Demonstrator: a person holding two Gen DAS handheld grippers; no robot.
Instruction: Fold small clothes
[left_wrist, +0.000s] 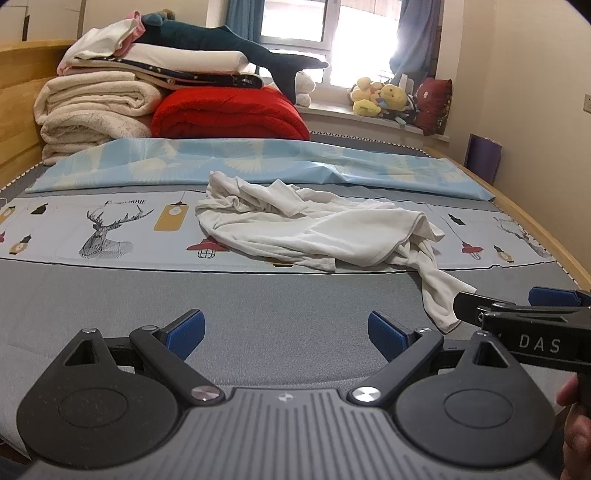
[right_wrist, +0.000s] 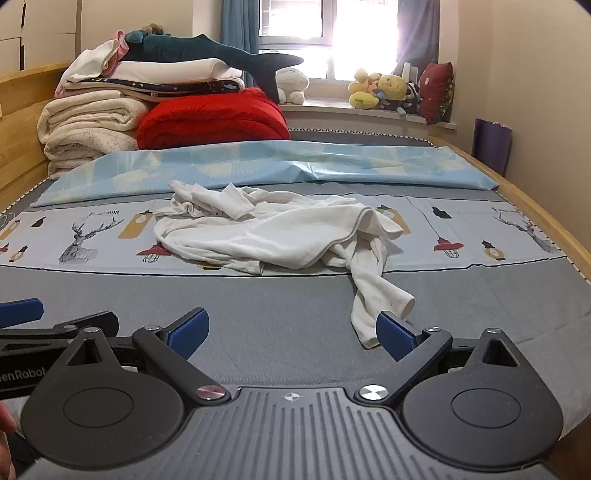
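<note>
A crumpled white garment (left_wrist: 314, 229) (right_wrist: 266, 232) lies in a heap on the patterned sheet in the middle of the bed, one sleeve (right_wrist: 376, 295) trailing toward me onto the grey cover. My left gripper (left_wrist: 286, 334) is open over the grey cover, short of the garment, with nothing between its blue pads. My right gripper (right_wrist: 293, 332) is open too, its right pad beside the sleeve's end. The right gripper (left_wrist: 517, 306) shows side-on in the left wrist view, at the sleeve's cuff.
Folded cream blankets (left_wrist: 92, 110), a red quilt (left_wrist: 229, 114) and a plush shark (left_wrist: 221, 44) are stacked at the far left of the bed. A light blue sheet (left_wrist: 258, 162) lies across behind the garment. Soft toys (left_wrist: 384, 96) sit on the windowsill. A wooden bed rail (right_wrist: 546, 229) runs along the right.
</note>
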